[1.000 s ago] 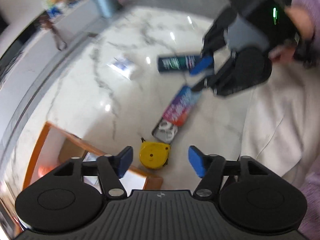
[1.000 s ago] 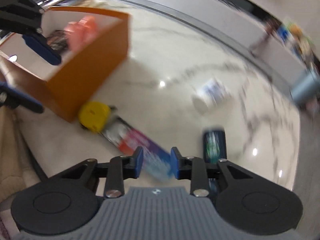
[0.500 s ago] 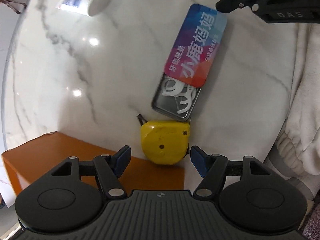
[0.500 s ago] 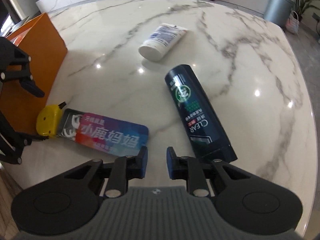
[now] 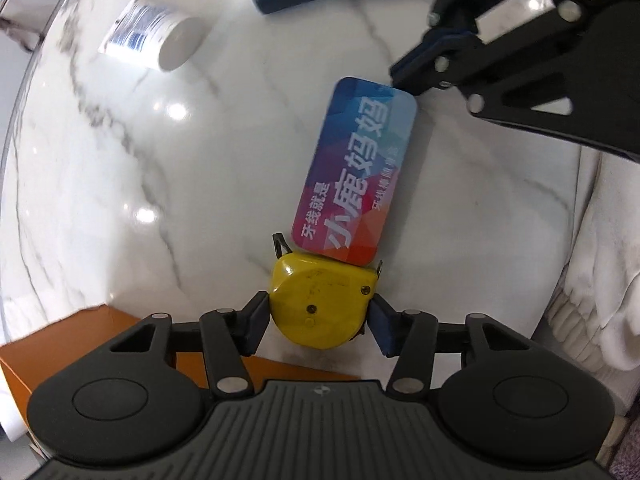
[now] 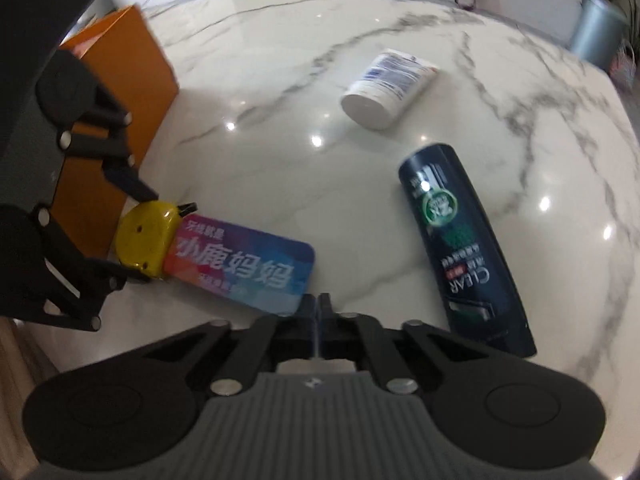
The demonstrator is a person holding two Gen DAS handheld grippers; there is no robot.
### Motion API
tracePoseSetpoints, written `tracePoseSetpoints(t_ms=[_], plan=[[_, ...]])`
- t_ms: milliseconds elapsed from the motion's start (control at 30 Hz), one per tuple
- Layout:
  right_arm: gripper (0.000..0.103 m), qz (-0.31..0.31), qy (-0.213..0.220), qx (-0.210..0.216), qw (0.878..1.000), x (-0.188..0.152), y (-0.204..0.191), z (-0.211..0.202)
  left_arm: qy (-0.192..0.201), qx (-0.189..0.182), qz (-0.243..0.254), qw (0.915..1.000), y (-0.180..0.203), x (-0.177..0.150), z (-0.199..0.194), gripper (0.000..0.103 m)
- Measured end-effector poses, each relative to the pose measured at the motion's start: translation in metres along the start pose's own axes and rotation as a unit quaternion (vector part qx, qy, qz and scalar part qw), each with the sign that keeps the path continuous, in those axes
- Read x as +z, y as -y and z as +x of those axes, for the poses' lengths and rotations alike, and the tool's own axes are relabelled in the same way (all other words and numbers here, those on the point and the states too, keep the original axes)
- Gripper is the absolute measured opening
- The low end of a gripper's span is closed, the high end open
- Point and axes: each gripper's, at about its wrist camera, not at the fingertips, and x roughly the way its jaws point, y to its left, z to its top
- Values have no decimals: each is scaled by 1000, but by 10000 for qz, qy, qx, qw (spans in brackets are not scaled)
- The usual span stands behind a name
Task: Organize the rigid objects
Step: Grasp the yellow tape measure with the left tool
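A yellow tape measure (image 5: 322,306) lies on the white marble table (image 5: 120,208), next to the orange box (image 5: 52,340). My left gripper (image 5: 318,322) is shut on it, one pad on each side. It also shows in the right wrist view (image 6: 144,240). A colourful tin (image 5: 354,178) lies against the tape measure, its lid slid fully over it. My right gripper (image 6: 318,308) is shut and empty, its tips touching the tin's (image 6: 240,266) far end.
A dark shampoo bottle (image 6: 460,248) and a white tube (image 6: 388,88) lie further out on the table. The orange box (image 6: 120,92) stands at the left. A grey bin (image 6: 596,28) stands beyond the table. Pale cloth (image 5: 592,280) hangs at the table's right edge.
My left gripper moved forward and closed on the tape measure. My right gripper closed fully and pushed the tin's lid shut, up against the tape measure.
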Motion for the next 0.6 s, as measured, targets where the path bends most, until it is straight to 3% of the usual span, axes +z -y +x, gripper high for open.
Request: tracePoseSetpoints(t_ms=[200, 600], plan=[[1, 235, -28, 55, 9997, 0, 10, -1, 174, -26, 97, 9998, 4, -8, -1, 61], [1, -139, -458, -191, 9987, -7, 23, -8, 625, 181, 380, 9972, 26, -18, -6, 60]])
